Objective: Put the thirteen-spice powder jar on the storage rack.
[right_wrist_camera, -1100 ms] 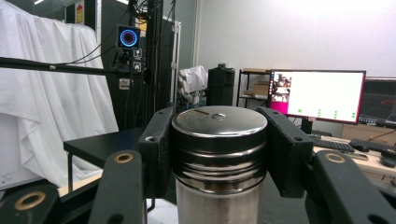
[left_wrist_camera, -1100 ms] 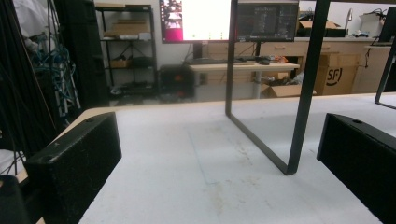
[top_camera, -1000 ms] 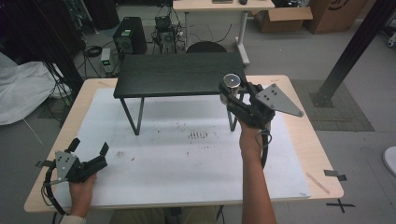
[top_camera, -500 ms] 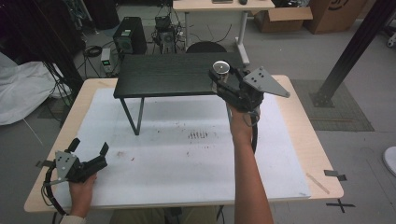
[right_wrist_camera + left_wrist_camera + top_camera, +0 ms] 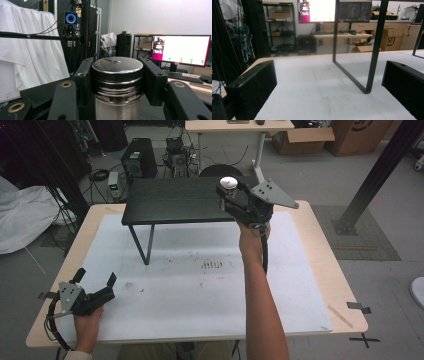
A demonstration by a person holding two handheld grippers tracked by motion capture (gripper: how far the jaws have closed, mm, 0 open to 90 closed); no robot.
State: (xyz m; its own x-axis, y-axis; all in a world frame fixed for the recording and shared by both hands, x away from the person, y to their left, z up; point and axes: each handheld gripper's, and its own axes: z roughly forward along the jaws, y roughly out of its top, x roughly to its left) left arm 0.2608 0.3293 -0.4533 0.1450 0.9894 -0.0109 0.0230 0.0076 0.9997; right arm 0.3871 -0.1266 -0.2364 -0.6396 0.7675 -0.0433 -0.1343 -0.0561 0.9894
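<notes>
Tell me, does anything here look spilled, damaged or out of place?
Nothing is spilled or broken. The white mat carries brownish stains near its middle. The steel canister sits upright in the right gripper, over the black shelf.

Even, moderate room light falls from overhead; the black shelf (image 5: pixel 175 200) casts a soft shadow on the white mat (image 5: pixel 200 285). The lit monitor (image 5: pixel 185 50) glares white. The steel canister (image 5: pixel 117 82) carries bright reflections; the room's far corners stay dim.

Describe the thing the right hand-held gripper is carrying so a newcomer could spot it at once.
Find the low black shelf standing at the far side of the white-topped table. Above its right end, the right hand-held gripper is shut on an upright steel canister. It is the one shiny, round, flat-lidded metal thing among matte black parts.
</notes>
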